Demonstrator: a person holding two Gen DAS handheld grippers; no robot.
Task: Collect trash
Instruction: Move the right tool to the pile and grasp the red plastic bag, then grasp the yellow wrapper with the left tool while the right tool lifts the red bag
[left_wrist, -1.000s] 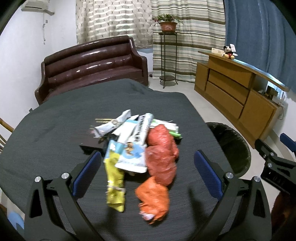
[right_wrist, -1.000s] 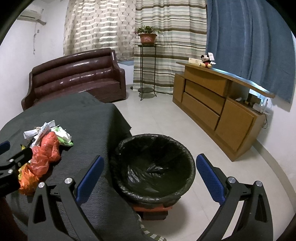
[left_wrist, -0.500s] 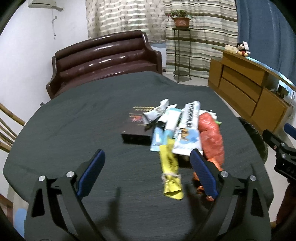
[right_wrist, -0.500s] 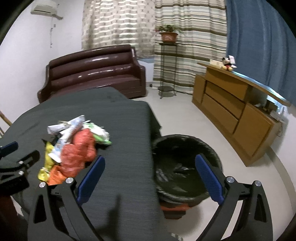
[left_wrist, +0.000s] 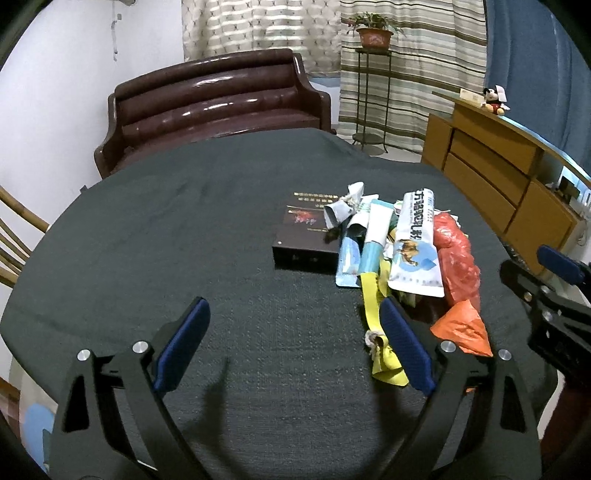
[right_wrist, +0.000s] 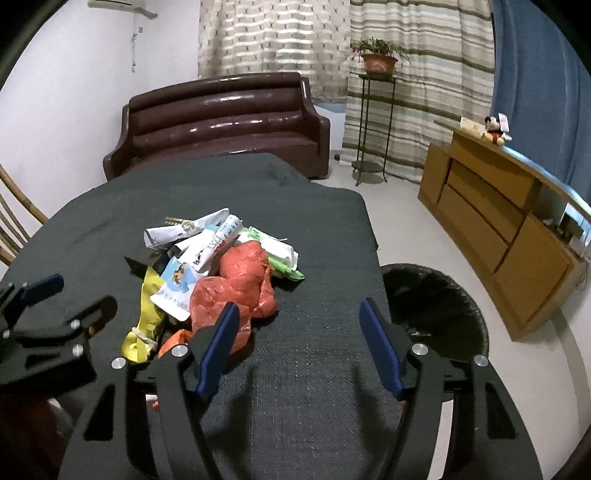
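A heap of trash (left_wrist: 402, 254) lies right of centre in the left wrist view, on a table draped in dark cloth (left_wrist: 184, 229). The left gripper (left_wrist: 291, 343) hangs over the cloth at the bottom of the frame, its blue-padded fingers spread wide and holding nothing; its right finger sits in front of a yellow wrapper (left_wrist: 376, 325) at the heap's near edge. This view alone shows the top of a dark flat box (left_wrist: 306, 236) under the wrappers, and the right gripper only as a black part at the right edge.

The right wrist view puts the heap (right_wrist: 218, 273) at centre left and the right gripper (right_wrist: 299, 339) low in frame, likewise spread and empty, its left finger in front of a red plastic bag (right_wrist: 236, 288). Only here is the black-lined trash bin (right_wrist: 443, 310) seen, on the floor beside the table at lower right.
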